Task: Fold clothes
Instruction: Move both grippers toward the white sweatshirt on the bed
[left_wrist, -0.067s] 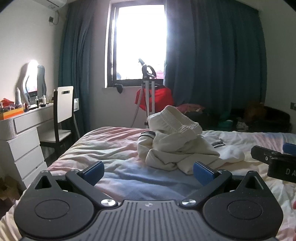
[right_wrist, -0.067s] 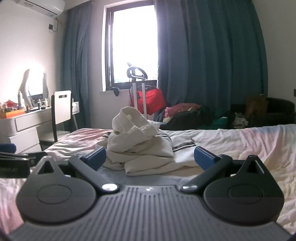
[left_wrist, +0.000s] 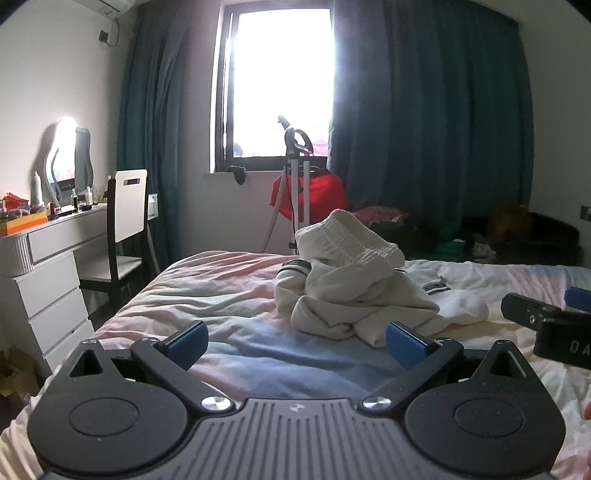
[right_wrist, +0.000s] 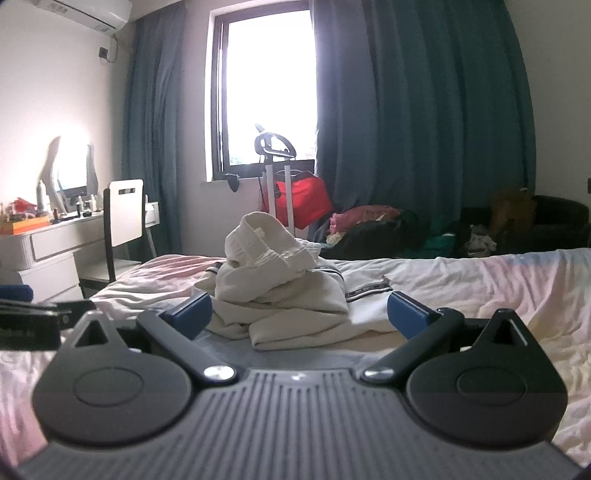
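A crumpled heap of cream-white clothes (left_wrist: 354, 291) with dark striped trim and a ribbed waistband on top lies in the middle of the bed (left_wrist: 221, 288); it also shows in the right wrist view (right_wrist: 280, 295). My left gripper (left_wrist: 295, 341) is open and empty, low over the sheet just short of the heap. My right gripper (right_wrist: 299, 314) is open and empty, also just short of the heap. The right gripper shows at the right edge of the left wrist view (left_wrist: 546, 321). The left gripper shows at the left edge of the right wrist view (right_wrist: 33, 314).
A white dresser (left_wrist: 48, 273) with a mirror and a white chair (left_wrist: 125, 221) stand left of the bed. A garment steamer stand (left_wrist: 299, 184) with a red bag, piled clothes (right_wrist: 369, 225) and a dark armchair (right_wrist: 535, 221) lie beyond the bed under teal curtains.
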